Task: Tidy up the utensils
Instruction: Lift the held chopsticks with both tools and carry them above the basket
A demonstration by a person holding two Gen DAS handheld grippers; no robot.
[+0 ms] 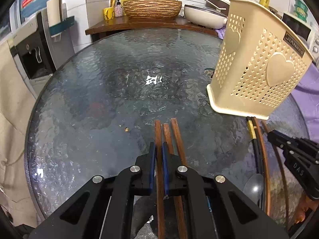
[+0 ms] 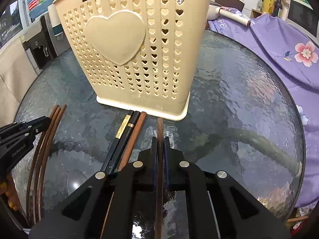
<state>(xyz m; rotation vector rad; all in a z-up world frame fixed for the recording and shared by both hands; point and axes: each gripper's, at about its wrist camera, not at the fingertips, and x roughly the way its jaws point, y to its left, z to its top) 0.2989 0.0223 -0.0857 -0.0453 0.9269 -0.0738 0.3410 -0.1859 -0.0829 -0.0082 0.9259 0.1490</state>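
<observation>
In the left wrist view my left gripper (image 1: 158, 146) is shut on a brown wooden chopstick (image 1: 157, 131). Two more brown chopsticks (image 1: 176, 135) lie beside it, running under the right finger. The beige heart-patterned utensil holder (image 1: 259, 59) stands upright at the right. In the right wrist view my right gripper (image 2: 160, 141) is shut on another brown chopstick (image 2: 160, 127), whose tip points at the holder (image 2: 129, 49) just ahead. A pair of black chopsticks (image 2: 123, 133) with gold bands and a brown chopstick (image 2: 137, 131) lie to the left of it. A spoon (image 2: 76, 179) shows partly behind them.
Everything lies on a round rippled glass table (image 1: 99, 91). A purple flowered cloth (image 2: 279, 45) covers the right side. Behind the table is a wooden shelf with a woven basin (image 1: 151, 8) and a pot (image 1: 201, 14). A water dispenser (image 1: 33, 57) stands at the left.
</observation>
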